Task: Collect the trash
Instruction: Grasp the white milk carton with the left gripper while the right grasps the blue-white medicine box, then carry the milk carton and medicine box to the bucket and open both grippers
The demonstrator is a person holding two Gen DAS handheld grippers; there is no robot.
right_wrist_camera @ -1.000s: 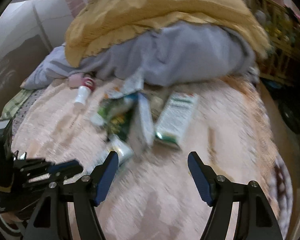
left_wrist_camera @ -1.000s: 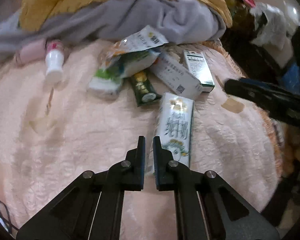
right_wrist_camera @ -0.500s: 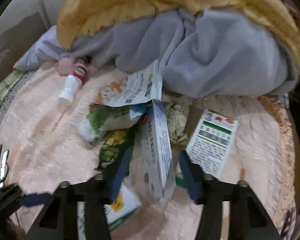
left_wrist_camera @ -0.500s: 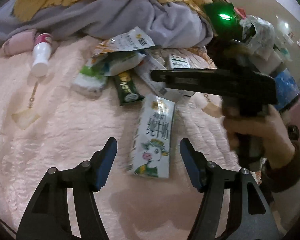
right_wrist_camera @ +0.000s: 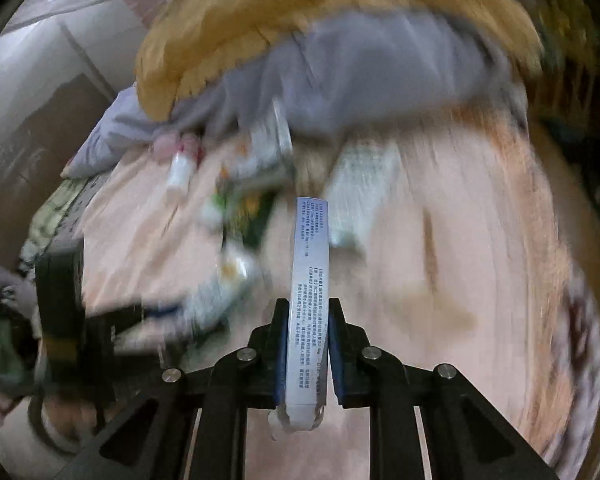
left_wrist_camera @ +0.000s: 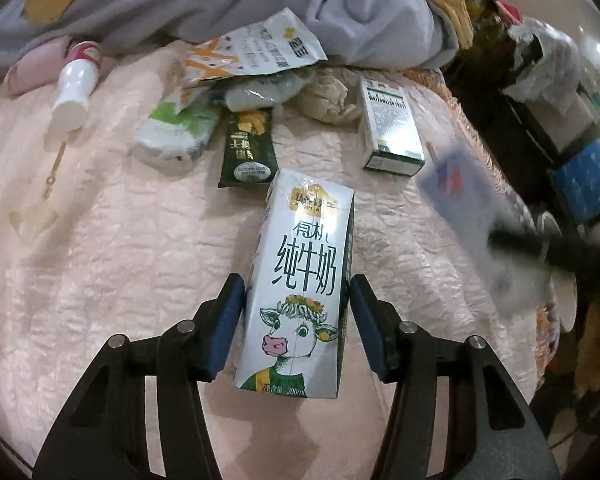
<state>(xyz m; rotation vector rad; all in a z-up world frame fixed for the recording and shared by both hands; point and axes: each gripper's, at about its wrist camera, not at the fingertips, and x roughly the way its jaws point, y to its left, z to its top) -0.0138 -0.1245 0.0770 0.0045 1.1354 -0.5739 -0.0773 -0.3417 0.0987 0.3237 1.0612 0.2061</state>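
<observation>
While the right claw clamps a flat box edge-on for removal, the left claw has been closing astride the milk carton, not yet gripping.

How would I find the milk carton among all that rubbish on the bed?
On the pink quilted bedspread, look nearest the camera, below the litter heap. The white milk carton lies alone between the left gripper pads. Only it shows a cartoon cow.
</observation>
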